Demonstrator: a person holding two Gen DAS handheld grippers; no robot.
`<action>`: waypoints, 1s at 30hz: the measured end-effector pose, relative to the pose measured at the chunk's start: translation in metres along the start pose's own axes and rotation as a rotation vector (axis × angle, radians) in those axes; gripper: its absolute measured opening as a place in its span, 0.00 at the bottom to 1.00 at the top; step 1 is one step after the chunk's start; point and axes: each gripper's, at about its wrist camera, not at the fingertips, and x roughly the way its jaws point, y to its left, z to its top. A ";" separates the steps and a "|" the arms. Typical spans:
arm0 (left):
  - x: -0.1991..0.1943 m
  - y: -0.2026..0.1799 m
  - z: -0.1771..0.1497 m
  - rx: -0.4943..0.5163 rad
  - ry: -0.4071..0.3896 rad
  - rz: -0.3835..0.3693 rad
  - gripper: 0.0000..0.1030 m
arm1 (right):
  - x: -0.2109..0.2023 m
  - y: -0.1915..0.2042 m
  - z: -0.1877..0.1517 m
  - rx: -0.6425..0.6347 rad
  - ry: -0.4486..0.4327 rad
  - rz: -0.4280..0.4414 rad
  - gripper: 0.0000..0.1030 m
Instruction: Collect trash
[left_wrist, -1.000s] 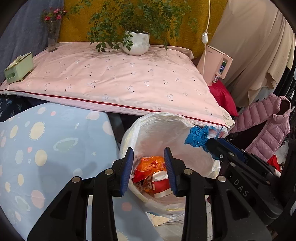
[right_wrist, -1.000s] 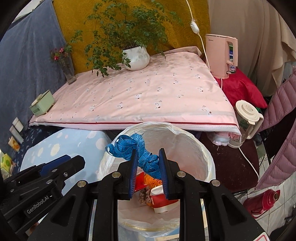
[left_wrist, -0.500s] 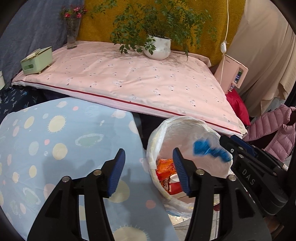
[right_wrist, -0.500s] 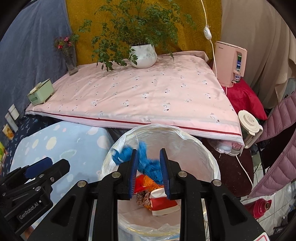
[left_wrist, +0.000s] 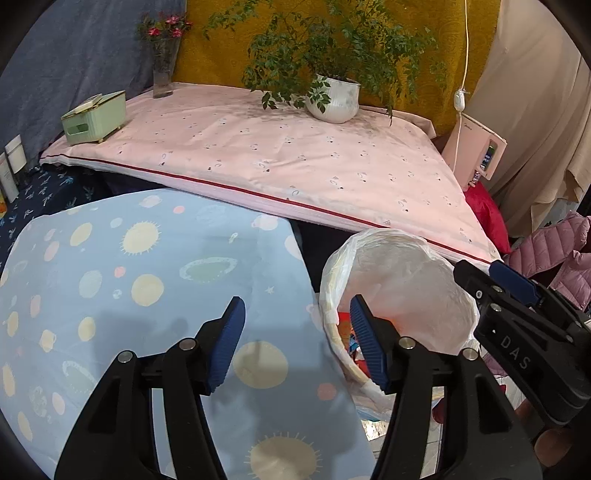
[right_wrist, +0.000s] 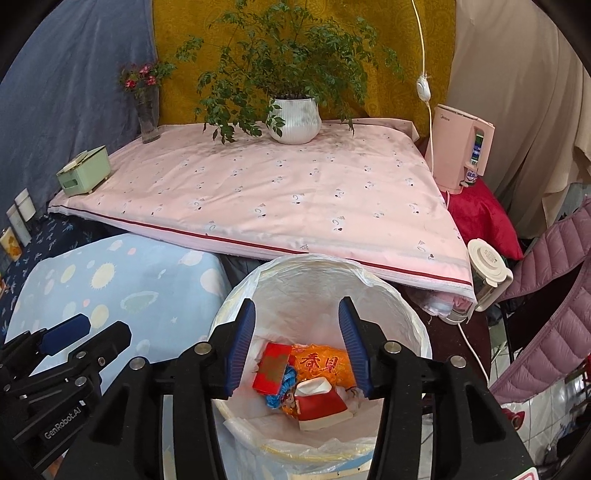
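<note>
Right gripper over bin, fingers opening, nothing between. Left gripper likewise opening, empty. Blue strip lies in bin among wrappers: light, limp; pinch any bunched fold.

Thin translucent white plastic bin liner, crinkled, slight sheen. Glossy orange foil-like snack wrapper inside; red paper carton matt, beside it. Pale blue planet-print cotton cloth, left, smooth, matt. Pink printed quilt, far, soft matt fabric. White ribbed ceramic plant pot glazed. Mauve quilted puffer jacket, right, faint sheen.
</note>
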 end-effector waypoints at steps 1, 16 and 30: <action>-0.001 0.001 -0.001 -0.002 0.000 0.003 0.55 | -0.003 0.002 -0.001 -0.006 -0.002 -0.004 0.48; -0.038 0.015 -0.034 0.006 -0.031 0.084 0.75 | -0.037 0.006 -0.037 -0.002 -0.003 -0.056 0.70; -0.050 0.024 -0.066 -0.002 -0.019 0.127 0.85 | -0.055 0.005 -0.073 -0.004 0.008 -0.066 0.88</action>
